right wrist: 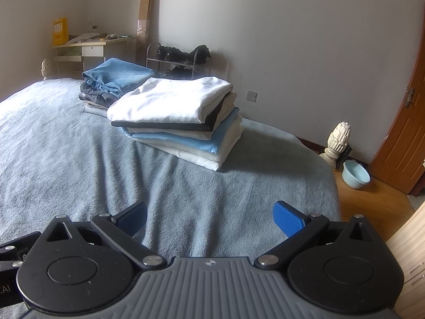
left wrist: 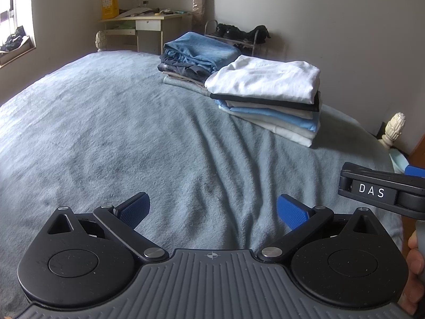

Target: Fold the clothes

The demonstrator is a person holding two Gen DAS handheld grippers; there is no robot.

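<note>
Two stacks of folded clothes rest on the far right part of a grey-blue bedspread. The nearer stack is topped by a white garment, with black, cream and light blue layers below. The farther stack is topped by a blue garment over darker ones. My left gripper is open above bare bedspread, well short of the stacks. My right gripper is also open over the bedspread, with nothing between its blue pads. The right gripper's body shows at the left view's right edge, with a hand below.
A desk with clutter and a yellow box stands by the far wall, a shoe rack beside it. White bedposts mark the bed's corner. A pale blue basin sits on the wooden floor near an orange door.
</note>
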